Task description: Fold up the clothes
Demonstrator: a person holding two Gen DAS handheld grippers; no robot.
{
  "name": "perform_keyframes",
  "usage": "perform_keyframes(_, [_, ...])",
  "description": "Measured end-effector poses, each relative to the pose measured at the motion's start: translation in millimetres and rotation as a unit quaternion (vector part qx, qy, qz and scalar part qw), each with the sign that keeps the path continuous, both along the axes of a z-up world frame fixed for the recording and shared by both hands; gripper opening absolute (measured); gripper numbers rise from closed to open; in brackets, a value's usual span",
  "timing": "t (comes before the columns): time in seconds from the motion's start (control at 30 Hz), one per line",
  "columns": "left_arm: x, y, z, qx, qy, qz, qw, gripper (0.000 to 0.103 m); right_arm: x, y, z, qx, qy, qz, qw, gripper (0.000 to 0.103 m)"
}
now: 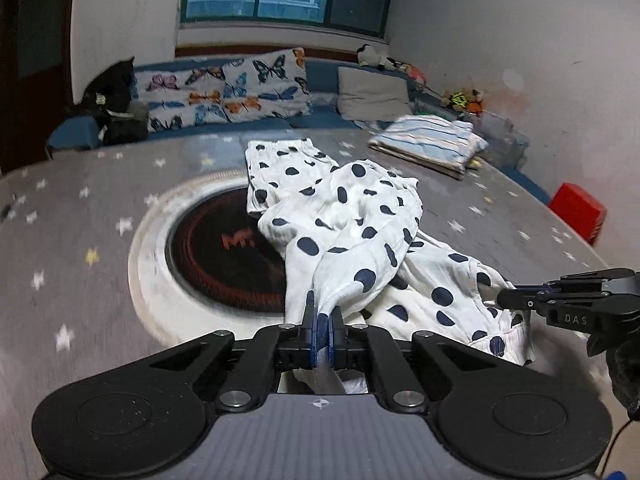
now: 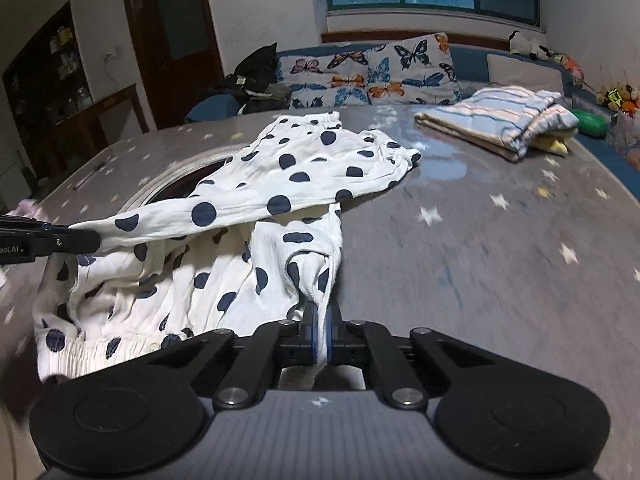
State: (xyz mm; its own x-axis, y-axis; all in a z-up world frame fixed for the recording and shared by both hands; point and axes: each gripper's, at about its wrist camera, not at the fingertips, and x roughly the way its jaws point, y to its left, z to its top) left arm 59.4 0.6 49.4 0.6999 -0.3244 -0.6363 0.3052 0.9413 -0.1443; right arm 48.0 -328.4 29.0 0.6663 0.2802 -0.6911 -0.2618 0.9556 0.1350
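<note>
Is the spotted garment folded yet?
Not neatly: the garment lies bunched and creased, partly doubled over, with both grippers' fingers pinching its cloth.

White navy-dotted garment (image 1: 360, 216), grey star-printed bedspread (image 1: 100, 208), butterfly pillows (image 1: 228, 88)

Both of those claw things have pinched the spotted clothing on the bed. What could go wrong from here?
1. The left gripper and right gripper each pinch only a thin bit of the polka-dot garment; a tug might slip it free.
2. The garment is bunched and twisted, so a fold could trap creases.
3. Dragging it far could disturb the folded striped cloth.
</note>
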Motion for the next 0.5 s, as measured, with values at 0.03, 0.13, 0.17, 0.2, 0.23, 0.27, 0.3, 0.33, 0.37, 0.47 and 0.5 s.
perform_keyframes(0.03, [-7.0, 2.5, -0.8, -0.004, 0.004, -0.002, 1.0000, 0.005, -7.6, -2.7, 0.1, -0.001, 0.007, 0.003, 1.000, 0.003])
perform_keyframes(0.13, [-24.5, 6.6, -6.3, -0.008, 0.019, -0.008, 0.9998, 0.005, -25.7, -10.5, -2.9, 0.002, 0.032, 0.009, 0.999, 0.006])
perform_keyframes(0.17, [-27.9, 6.7, -8.3, -0.005, 0.021, -0.008, 0.9997, 0.005, -29.2, -12.8, -4.4, 0.005, 0.040, 0.010, 0.999, 0.008])
perform_keyframes(0.2, [-29.5, 7.0, -9.8, -0.007, 0.024, -0.008, 0.9997, 0.005, -31.4, -15.0, -5.1, 0.006, 0.043, 0.009, 0.999, 0.014])
perform_keyframes(0.23, [-31.0, 7.4, -11.3, -0.009, 0.028, -0.008, 0.9996, 0.005, -32.6, -16.9, -4.8, 0.006, 0.044, 0.008, 0.999, 0.018])
perform_keyframes(0.27, [-32.5, 6.4, -12.4, -0.009, 0.028, -0.008, 0.9996, 0.006, -32.1, -19.2, -3.2, 0.006, 0.044, 0.008, 0.999, 0.020])
perform_keyframes(0.3, [-34.0, 5.4, -13.5, -0.010, 0.027, -0.008, 0.9995, 0.006, -30.7, -21.0, -0.1, 0.008, 0.041, 0.008, 0.999, 0.021])
perform_keyframes(0.33, [-34.9, 3.8, -13.4, -0.008, 0.025, -0.007, 0.9996, 0.006, -29.4, -22.4, 3.4, 0.011, 0.037, 0.009, 0.999, 0.022])
perform_keyframes(0.37, [-35.7, 2.3, -13.2, -0.006, 0.022, -0.006, 0.9997, 0.010, -28.0, -23.9, 7.0, 0.015, 0.033, 0.011, 0.999, 0.023])
perform_keyframes(0.47, [-39.4, -3.3, -13.3, 0.008, 0.012, -0.012, 0.9998, 0.011, -18.9, -26.1, 20.0, 0.027, 0.002, 0.013, 1.000, 0.035])
perform_keyframes(0.5, [-40.4, -5.6, -11.6, 0.014, 0.006, -0.018, 0.9997, 0.014, -12.5, -27.0, 22.7, 0.027, -0.005, 0.010, 1.000, 0.035])
